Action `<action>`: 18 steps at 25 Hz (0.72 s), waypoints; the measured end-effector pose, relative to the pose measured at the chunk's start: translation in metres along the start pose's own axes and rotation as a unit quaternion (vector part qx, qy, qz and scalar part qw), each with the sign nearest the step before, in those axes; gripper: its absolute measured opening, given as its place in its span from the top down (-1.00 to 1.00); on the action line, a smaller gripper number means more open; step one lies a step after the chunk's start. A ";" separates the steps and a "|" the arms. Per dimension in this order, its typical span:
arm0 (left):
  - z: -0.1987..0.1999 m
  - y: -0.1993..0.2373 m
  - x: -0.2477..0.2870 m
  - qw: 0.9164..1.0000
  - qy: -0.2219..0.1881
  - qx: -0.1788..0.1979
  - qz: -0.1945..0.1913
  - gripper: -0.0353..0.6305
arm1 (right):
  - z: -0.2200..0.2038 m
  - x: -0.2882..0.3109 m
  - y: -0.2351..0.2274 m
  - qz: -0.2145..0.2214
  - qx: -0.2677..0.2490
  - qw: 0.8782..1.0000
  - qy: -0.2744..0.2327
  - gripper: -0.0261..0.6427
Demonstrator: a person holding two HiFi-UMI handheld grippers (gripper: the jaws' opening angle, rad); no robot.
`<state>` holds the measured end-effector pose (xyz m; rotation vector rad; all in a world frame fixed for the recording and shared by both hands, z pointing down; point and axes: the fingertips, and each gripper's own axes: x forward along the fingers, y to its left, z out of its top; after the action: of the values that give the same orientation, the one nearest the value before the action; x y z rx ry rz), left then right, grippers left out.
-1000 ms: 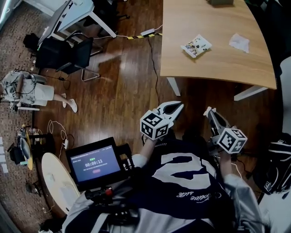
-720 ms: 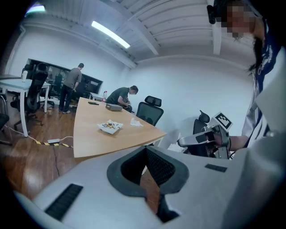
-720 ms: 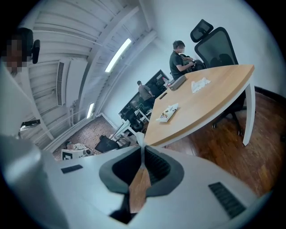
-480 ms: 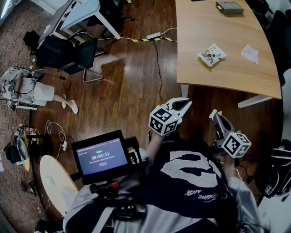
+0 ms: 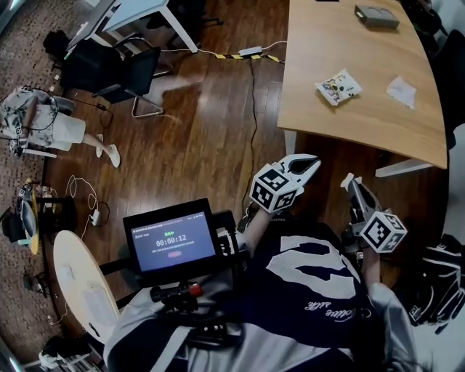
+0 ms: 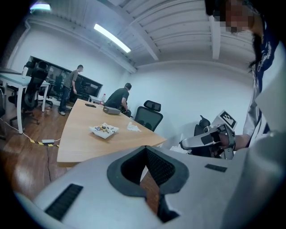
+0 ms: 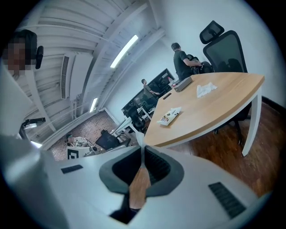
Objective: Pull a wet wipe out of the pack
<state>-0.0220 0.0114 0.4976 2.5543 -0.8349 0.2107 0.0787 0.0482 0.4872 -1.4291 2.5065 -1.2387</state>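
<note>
The wet wipe pack (image 5: 338,86), a small white packet with a colourful print, lies flat on the light wooden table (image 5: 320,116), well beyond both grippers. A crumpled white wipe (image 5: 402,91) lies to its right. My left gripper (image 5: 311,164) hangs over the floor just short of the table's near edge, jaws shut and empty. My right gripper (image 5: 349,180) is beside it, also shut and empty. The left gripper view shows the pack (image 6: 103,129) far ahead past its closed tips (image 6: 145,147). The right gripper view shows the pack (image 7: 170,115) beyond its closed tips (image 7: 142,146).
A grey box (image 5: 376,16) sits at the table's far end. A black office chair (image 5: 116,76) and a cable with a power strip (image 5: 251,52) are on the wood floor to the left. A screen with a timer (image 5: 173,241) is at my chest. People stand by far desks (image 6: 71,87).
Both grippers have shifted a little rightward and nearer to the table's near edge. The head view has swung so the table sits closer. Both jaws stay shut.
</note>
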 end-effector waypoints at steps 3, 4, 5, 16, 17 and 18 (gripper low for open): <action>-0.005 -0.011 0.017 1.000 -0.005 -0.008 0.005 0.89 | 0.004 -0.012 -0.018 0.000 -0.006 1.000 0.006 0.86; -0.006 -0.013 0.021 1.000 -0.005 -0.011 0.006 0.89 | 0.005 -0.014 -0.022 -0.001 -0.006 1.000 0.007 0.86; -0.007 -0.015 0.024 1.000 -0.003 -0.013 0.007 0.89 | 0.006 -0.015 -0.026 0.000 -0.006 1.000 0.009 0.86; -0.006 -0.022 0.038 1.000 0.020 -0.007 0.022 0.89 | 0.016 -0.020 -0.040 0.012 -0.001 1.000 0.002 0.86; -0.005 -0.023 0.040 1.000 0.020 -0.007 0.020 0.89 | 0.016 -0.022 -0.040 0.011 -0.003 1.000 0.001 0.86; -0.004 -0.024 0.041 1.000 0.021 -0.007 0.019 0.89 | 0.017 -0.024 -0.041 0.009 -0.004 1.000 0.001 0.86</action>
<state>0.0250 0.0087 0.5035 2.5138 -0.8656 0.2674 0.1281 0.0437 0.4928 -1.4038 2.5235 -1.2277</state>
